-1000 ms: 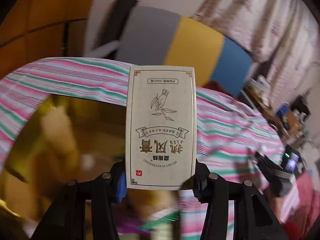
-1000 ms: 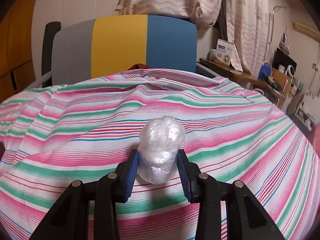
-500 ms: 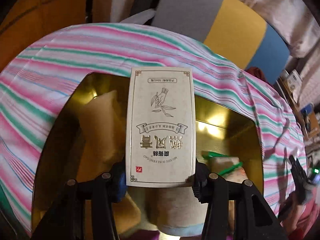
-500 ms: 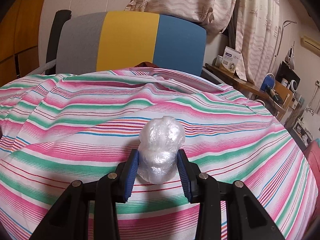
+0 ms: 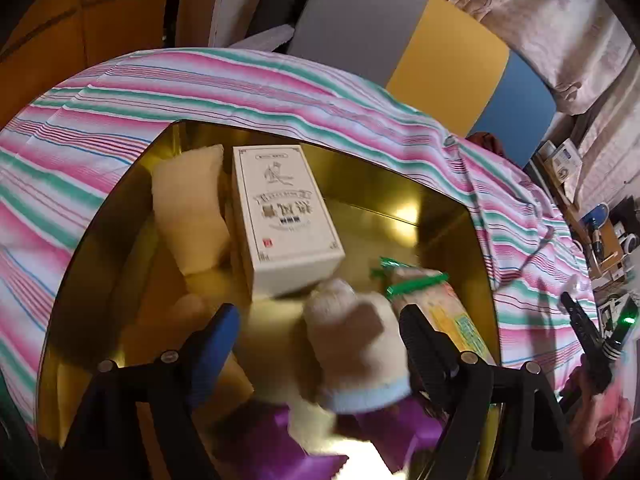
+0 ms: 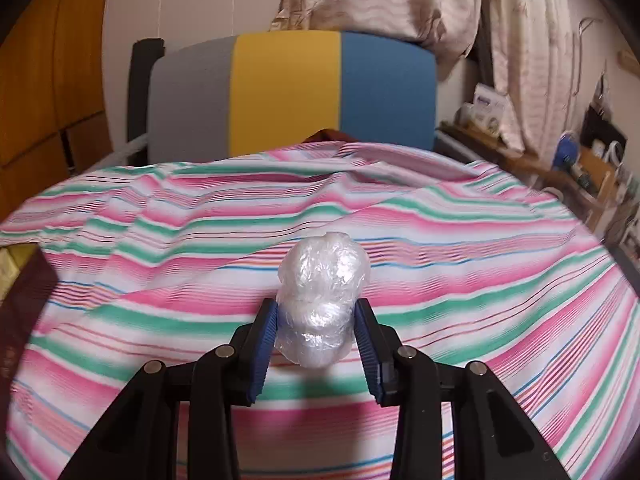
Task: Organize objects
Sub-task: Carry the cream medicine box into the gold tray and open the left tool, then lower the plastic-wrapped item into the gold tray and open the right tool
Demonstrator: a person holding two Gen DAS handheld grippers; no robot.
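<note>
In the left wrist view, a white carton with gold print (image 5: pixel 286 216) lies inside a gold box (image 5: pixel 452 216) on the striped cloth. My left gripper (image 5: pixel 320 322) is open and empty above the box, just short of the carton. In the right wrist view, my right gripper (image 6: pixel 316 328) is shut on a crumpled ball of clear plastic wrap (image 6: pixel 322 298) and holds it above the striped cloth (image 6: pixel 440 248).
The gold box also holds a cream pillow-like pack (image 5: pixel 190 208), a beige sock-like roll (image 5: pixel 356 344), a green-topped snack bag (image 5: pixel 436 304) and something purple (image 5: pixel 280 436). A grey, yellow and blue chair back (image 6: pixel 292 92) stands behind the table. Cluttered shelves (image 6: pixel 580 160) are at the right.
My left gripper has opened and let go of the white carton, which now lies in the gold box. The right gripper still holds the plastic ball and has shifted slightly.
</note>
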